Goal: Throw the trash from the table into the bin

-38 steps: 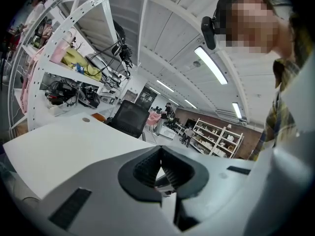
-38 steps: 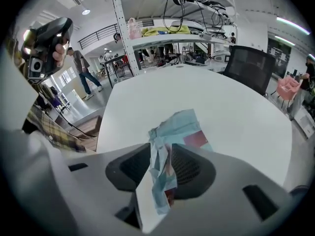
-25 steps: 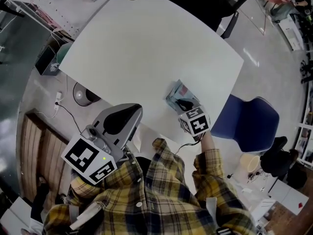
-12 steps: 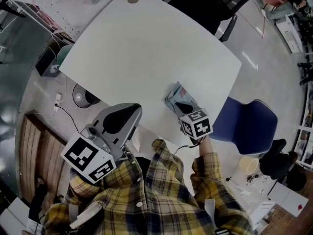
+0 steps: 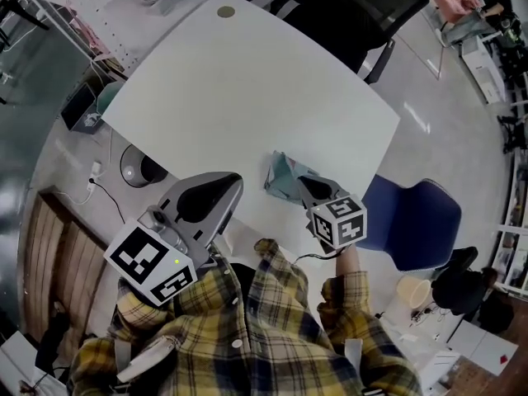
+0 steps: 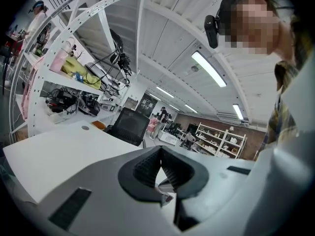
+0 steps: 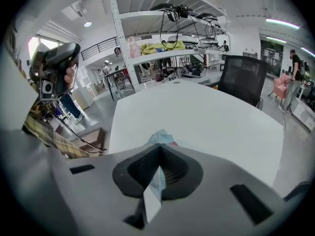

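A crumpled pale blue wrapper (image 5: 281, 175) hangs just above the near edge of the white table (image 5: 247, 97). My right gripper (image 5: 308, 186) is shut on it. In the right gripper view one end of the wrapper (image 7: 161, 137) sticks out past the tips of the right gripper (image 7: 159, 150), and a strip runs back between the pads. My left gripper (image 5: 224, 190) hovers near my body at the table's near-left edge. In its own view the left gripper (image 6: 160, 152) has its pads together with nothing between them. A round bin (image 5: 139, 165) stands on the floor left of the table.
A blue chair (image 5: 412, 219) stands close to my right hand, and a black office chair (image 5: 371, 7) sits at the table's far side. A small round cap (image 5: 225, 11) lies near the far corner. Cables and a wooden panel (image 5: 58, 254) are on the floor at the left.
My right gripper has come up from the table with the wrapper pinched in it, and the wrapper now hangs a little further left. The left gripper has stayed put.
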The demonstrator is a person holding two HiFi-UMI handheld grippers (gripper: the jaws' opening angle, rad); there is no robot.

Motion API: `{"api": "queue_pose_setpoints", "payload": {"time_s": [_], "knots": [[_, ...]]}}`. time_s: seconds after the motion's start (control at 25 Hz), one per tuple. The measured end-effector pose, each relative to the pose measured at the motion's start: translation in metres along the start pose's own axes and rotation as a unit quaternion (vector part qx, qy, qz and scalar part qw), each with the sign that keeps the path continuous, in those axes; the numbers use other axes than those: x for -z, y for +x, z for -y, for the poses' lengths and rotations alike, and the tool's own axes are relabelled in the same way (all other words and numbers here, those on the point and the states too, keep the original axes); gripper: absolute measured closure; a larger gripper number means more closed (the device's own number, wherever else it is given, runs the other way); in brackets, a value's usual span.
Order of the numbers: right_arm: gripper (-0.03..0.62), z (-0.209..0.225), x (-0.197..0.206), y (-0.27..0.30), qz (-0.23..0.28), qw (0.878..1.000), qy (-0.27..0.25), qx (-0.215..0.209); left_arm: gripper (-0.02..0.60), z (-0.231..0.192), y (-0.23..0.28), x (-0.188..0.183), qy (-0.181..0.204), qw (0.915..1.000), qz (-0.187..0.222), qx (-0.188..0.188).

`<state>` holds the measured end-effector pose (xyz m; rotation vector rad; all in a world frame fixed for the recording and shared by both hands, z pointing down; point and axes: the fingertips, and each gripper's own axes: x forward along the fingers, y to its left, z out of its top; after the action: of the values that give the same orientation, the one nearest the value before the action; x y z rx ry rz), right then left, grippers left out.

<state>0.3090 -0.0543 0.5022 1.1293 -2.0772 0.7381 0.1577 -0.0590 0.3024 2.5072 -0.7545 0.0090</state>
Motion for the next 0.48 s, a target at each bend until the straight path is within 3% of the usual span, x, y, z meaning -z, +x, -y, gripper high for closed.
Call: {"api": "queue_pose_setpoints", "payload": {"time_s": [0.28,0.48], "knots": [[0.595,-0.015,-0.029,-0.024,0.042,0.999,-0.029,-0.008,0.574,0.008,-0.006,0.003,0.001,0.9997,0.02,-0.016],[0.595,-0.033,-0.059,-0.028,0.065,0.996,-0.06,-0.029,0.574,0.0,-0.023,0.003,-0.011,0.9975,0.043,-0.054]]}}
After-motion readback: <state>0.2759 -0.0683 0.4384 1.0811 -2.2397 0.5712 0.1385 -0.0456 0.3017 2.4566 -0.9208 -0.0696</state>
